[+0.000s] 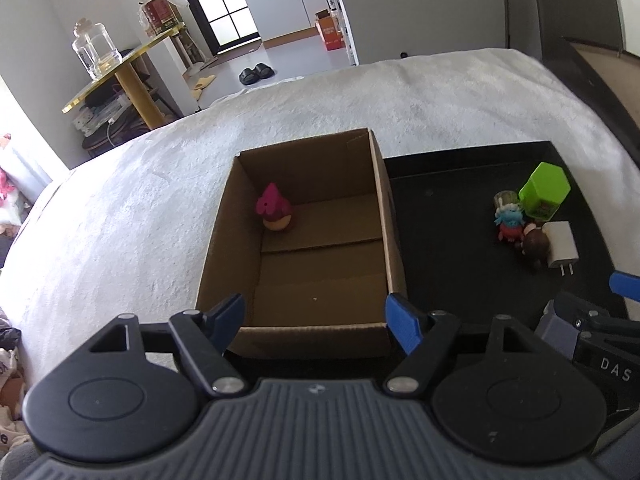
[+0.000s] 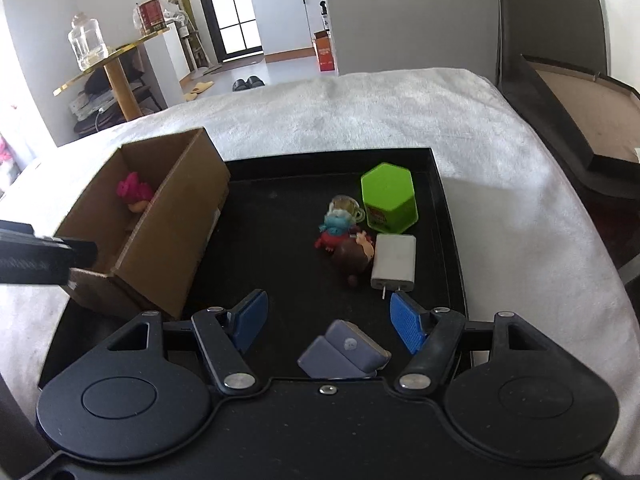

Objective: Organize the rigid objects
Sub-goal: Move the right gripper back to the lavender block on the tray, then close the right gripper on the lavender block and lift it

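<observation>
An open cardboard box (image 1: 394,240) stands on the white blanket, with a pink toy (image 1: 275,208) in its far left corner. My left gripper (image 1: 316,320) hangs open over the box's near wall, with nothing between its fingers. Right of the box lies a black tray (image 2: 448,240) holding a green hexagonal container (image 2: 388,196), a blue and red figure (image 2: 334,228), a brown figure (image 2: 354,256) and a white charger (image 2: 394,260). My right gripper (image 2: 328,320) is open above the tray's near part. A grey-purple block (image 2: 344,354) lies between its fingers, untouched by the pads.
The white blanket (image 2: 400,112) covers the surface around box and tray. A dark wooden frame (image 2: 580,112) borders it at the far right. A gold side table with a glass jar (image 1: 96,50) stands beyond the blanket's left edge. A small clear cup (image 2: 346,204) lies by the green container.
</observation>
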`<control>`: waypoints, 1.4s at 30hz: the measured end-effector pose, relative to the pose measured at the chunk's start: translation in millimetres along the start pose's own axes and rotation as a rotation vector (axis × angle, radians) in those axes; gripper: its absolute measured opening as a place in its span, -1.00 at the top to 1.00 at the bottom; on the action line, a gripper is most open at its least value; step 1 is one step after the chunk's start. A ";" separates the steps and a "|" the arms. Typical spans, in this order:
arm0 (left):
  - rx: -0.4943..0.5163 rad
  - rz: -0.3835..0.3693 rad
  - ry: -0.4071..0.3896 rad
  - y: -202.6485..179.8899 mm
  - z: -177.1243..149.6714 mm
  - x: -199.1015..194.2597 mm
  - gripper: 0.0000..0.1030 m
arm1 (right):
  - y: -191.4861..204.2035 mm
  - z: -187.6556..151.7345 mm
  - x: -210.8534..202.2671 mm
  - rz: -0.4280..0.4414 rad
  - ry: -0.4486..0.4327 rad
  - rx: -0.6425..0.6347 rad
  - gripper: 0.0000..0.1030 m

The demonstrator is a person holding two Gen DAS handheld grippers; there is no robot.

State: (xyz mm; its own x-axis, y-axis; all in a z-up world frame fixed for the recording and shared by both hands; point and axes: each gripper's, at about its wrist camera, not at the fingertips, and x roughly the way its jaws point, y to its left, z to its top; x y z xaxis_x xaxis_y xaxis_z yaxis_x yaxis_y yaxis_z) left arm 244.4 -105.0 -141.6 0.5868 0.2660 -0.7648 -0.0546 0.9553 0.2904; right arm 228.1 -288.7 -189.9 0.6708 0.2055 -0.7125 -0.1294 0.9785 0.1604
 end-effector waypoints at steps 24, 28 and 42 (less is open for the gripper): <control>0.102 0.049 0.053 -38.3 -1.2 7.6 -0.50 | -11.2 -16.7 49.9 -0.047 0.150 0.058 -0.48; 0.105 0.049 0.041 -42.7 1.2 2.2 -0.50 | -17.7 -18.9 49.3 -0.049 0.162 0.082 -0.49; 0.109 0.057 0.046 -47.8 -2.5 -5.7 -0.50 | -37.1 -22.4 40.7 -0.058 0.143 0.179 -0.01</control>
State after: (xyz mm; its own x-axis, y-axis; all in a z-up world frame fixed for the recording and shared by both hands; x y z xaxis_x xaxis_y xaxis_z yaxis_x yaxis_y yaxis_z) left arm 241.7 -151.9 -152.5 0.5471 0.3274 -0.7703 0.0031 0.9195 0.3930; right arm 243.9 -316.3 -240.2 0.5614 0.1617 -0.8116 0.0460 0.9731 0.2257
